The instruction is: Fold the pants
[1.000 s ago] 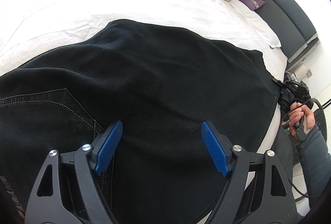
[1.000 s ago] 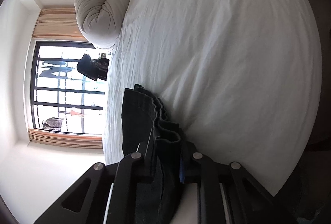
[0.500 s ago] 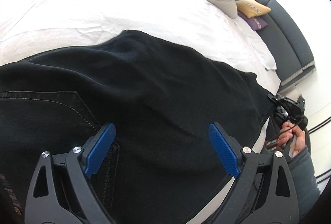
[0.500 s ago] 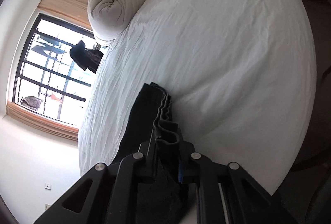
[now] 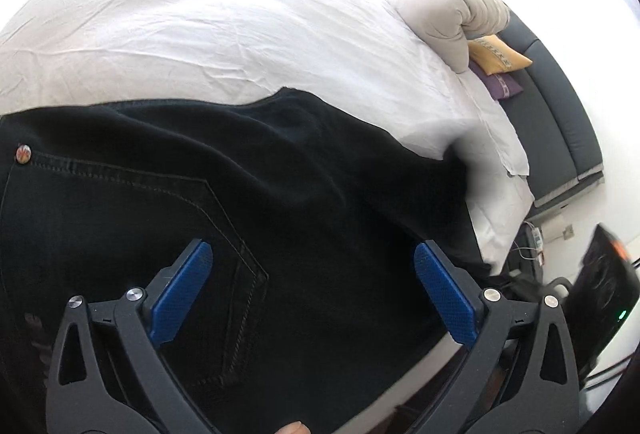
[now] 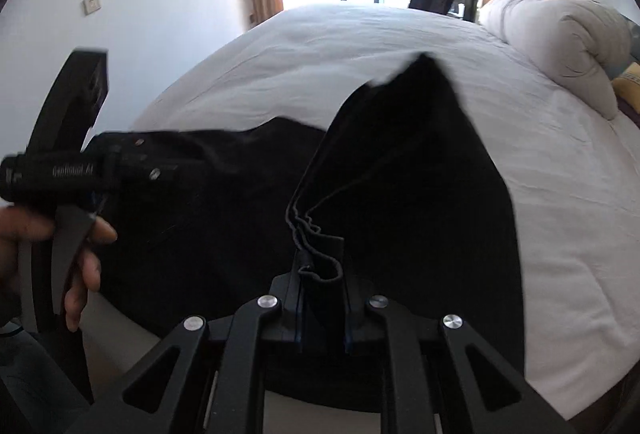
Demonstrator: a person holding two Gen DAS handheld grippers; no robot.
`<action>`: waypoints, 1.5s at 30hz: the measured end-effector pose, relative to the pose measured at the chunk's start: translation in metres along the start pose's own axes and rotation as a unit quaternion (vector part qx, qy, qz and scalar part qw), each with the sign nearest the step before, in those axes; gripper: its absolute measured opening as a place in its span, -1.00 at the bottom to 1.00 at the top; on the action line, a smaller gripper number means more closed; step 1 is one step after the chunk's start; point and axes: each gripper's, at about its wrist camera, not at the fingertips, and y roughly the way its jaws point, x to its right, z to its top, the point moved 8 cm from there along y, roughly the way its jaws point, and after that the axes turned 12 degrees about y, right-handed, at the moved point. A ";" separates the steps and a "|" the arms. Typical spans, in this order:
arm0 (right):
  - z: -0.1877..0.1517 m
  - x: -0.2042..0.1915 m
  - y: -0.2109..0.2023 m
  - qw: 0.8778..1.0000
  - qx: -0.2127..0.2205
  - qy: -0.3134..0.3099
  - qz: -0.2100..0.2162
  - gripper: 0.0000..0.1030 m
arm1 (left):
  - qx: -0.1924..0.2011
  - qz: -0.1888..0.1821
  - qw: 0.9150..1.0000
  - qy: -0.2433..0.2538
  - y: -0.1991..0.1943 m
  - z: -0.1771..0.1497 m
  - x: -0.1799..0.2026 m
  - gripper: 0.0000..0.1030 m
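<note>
Left gripper (image 5: 312, 286) fingers (image 5: 182, 290) spreading wide above black pants (image 5: 280, 193) on bed (image 5: 240, 33); right gripper (image 6: 322, 298) is clamping bunched hem, lifting it.

White-sheeted bed (image 5: 224, 25) — black pants (image 5: 280, 193), rolled duvet (image 5: 444, 9)

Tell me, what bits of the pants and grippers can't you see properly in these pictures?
- Pants, left wrist view: the waist end runs off the left edge.
- Pants leg end, right wrist view: blurred while lifted; the pinched part hides between the right gripper fingers.
- Left gripper, right wrist view: blurred, fingertips lost against black cloth.
- Right gripper, left wrist view: only a dark smear.
</note>
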 end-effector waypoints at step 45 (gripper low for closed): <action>-0.018 -0.085 0.007 0.996 0.007 -0.037 0.081 -0.70 | -0.051 -0.083 0.991 -0.091 0.006 0.007 -0.038 -0.88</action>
